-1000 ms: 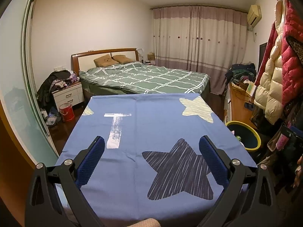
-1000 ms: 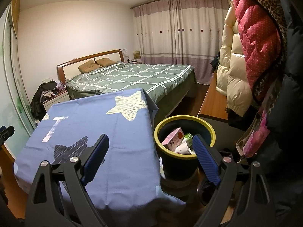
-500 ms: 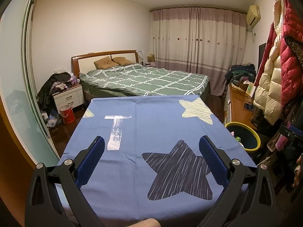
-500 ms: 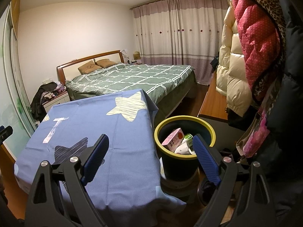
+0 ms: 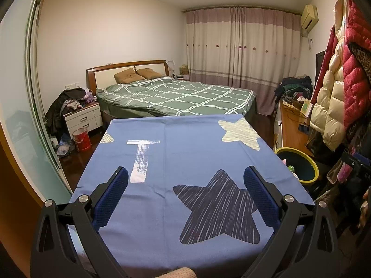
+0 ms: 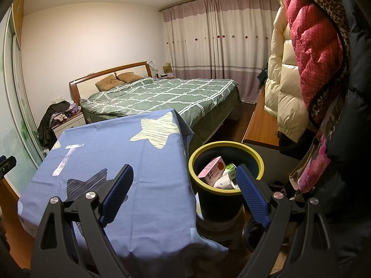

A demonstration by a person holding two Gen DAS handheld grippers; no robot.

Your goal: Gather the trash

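Note:
A dark bin with a yellow rim [image 6: 226,147] stands on the floor beside the table's right edge; the same bin [image 5: 299,161] shows at the right of the left wrist view. Inside lie a pink carton [image 6: 212,170], a white cup [image 6: 223,181] and a green-capped bottle [image 6: 229,168]. My right gripper [image 6: 184,177] hangs open over the table's right edge, its right finger in front of the bin, nothing between the pads. My left gripper [image 5: 185,180] is open above the blue star-print tablecloth [image 5: 185,153], holding nothing.
A bed with a green checked cover [image 5: 178,97] fills the room behind the table. Padded coats [image 6: 301,69] hang at the right, above a wooden cabinet [image 6: 262,125]. A white nightstand [image 5: 83,120] and a red bucket [image 5: 81,139] stand at the left by a sliding glass door.

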